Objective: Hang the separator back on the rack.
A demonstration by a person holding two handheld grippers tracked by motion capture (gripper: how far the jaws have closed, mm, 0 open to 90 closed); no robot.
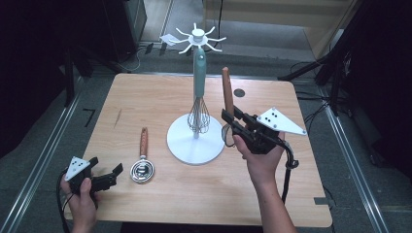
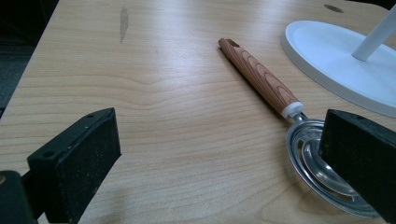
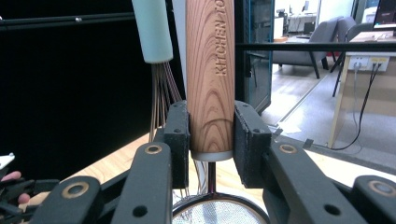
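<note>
Two grippers. Right gripper (image 1: 232,121) clenched on wooden handle of mesh strainer (image 1: 227,92), held upright above table, just right of stand. Left gripper (image 1: 104,177) released, jaws apart, low at table's near-left corner. One whisk (image 1: 198,99) hanging on white stand (image 1: 195,141). One wood-handled utensil (image 1: 142,162), maybe slotted strainer, flat on table. Light wood table (image 1: 160,97), dark room, grey floor.
</note>
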